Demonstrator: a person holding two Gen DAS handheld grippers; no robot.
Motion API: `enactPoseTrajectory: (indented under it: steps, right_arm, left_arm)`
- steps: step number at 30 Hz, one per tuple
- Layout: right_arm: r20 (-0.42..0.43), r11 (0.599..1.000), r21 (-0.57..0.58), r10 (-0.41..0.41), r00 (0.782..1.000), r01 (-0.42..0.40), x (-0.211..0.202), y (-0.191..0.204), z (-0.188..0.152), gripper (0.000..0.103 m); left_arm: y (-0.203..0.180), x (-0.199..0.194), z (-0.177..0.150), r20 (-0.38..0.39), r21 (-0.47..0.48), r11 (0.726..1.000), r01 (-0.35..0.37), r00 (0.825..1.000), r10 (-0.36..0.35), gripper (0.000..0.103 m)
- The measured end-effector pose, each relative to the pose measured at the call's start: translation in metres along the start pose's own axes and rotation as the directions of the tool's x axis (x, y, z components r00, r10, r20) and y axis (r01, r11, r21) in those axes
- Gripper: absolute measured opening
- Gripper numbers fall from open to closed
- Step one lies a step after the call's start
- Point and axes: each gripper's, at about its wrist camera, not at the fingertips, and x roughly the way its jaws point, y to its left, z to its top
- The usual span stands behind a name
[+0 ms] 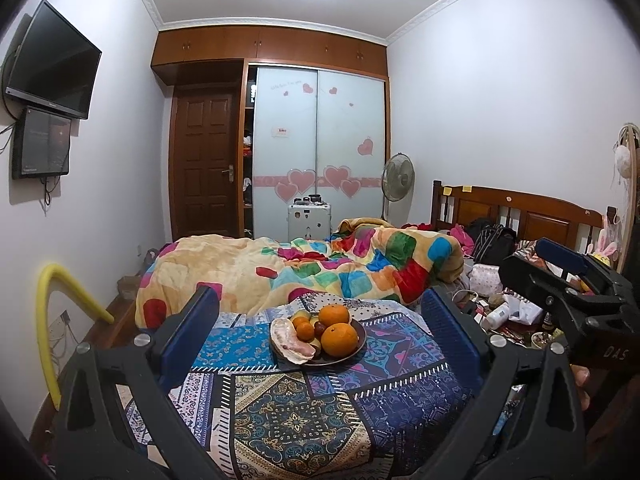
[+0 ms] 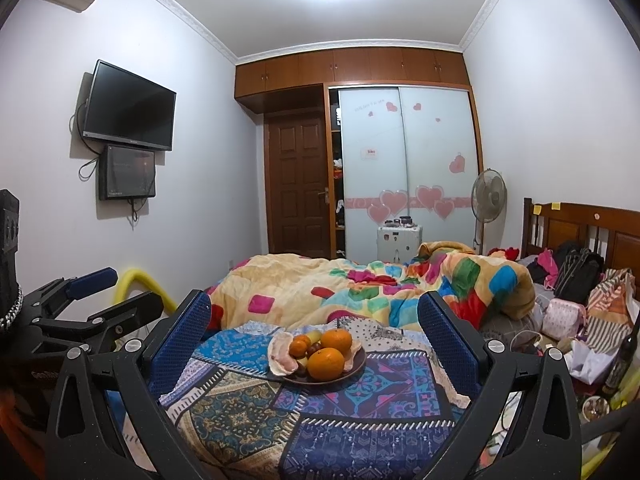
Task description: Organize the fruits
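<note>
A dark plate (image 1: 357, 344) (image 2: 358, 362) sits on a patterned cloth (image 1: 304, 408) (image 2: 320, 420). It holds two large oranges (image 1: 339, 338) (image 2: 326, 363), a small orange (image 1: 305, 330) (image 2: 298, 347), a yellow fruit (image 1: 301, 315), a dark red fruit (image 1: 319, 329) and a pink shell (image 1: 286, 338) (image 2: 280, 354). My left gripper (image 1: 320, 312) is open and empty, short of the plate. My right gripper (image 2: 316, 316) is open and empty, also short of the plate. Each gripper shows beside the other in the other's view.
A bed with a colourful blanket (image 1: 320, 268) lies behind the cloth. Bags and clutter (image 2: 580, 320) fill the right side. A yellow foam tube (image 1: 48, 320) stands at the left. A fan (image 1: 397, 180), wardrobe (image 1: 320, 152) and wall screens (image 2: 128, 108) are farther off.
</note>
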Motion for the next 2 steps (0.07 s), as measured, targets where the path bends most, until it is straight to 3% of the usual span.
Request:
enactPoseTrajectory:
  steps: [2]
  right_arm:
    - [-0.004, 1.0, 0.003, -0.002, 1.0, 0.002, 0.0005, -0.0013, -0.0014, 0.103]
  left_arm:
    - [0.0, -0.0013, -0.0007, -0.003, -0.001, 1.0, 0.0, 1.0, 0.0, 0.102]
